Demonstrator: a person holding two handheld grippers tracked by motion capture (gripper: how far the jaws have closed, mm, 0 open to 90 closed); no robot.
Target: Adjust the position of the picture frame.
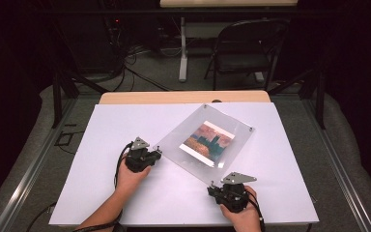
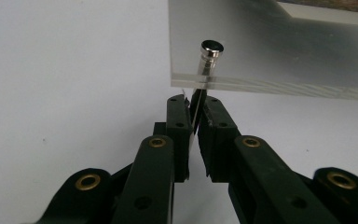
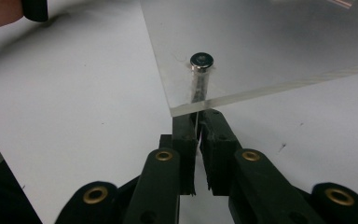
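Both my hands sit at the near edge of the white bench, each holding black tongs. My left tongs have their jaws pinched narrow on the thin lower end of a silver standoff bolt at one corner of the clear acrylic picture frame. My right tongs are closed the same way beneath the silver bolt at the frame's nearest corner.

That frame, a flat transparent rectangle with a small orange-and-teal printed picture sandwiched inside, lies in the middle of the bench, turned diagonally so its corners point toward me and away. From the high view my left tongs meet its left corner and my right tongs its near corner, so together I hold one short edge, and the long axis runs away from me toward the far right. I judge any lift will hinge on that held edge.
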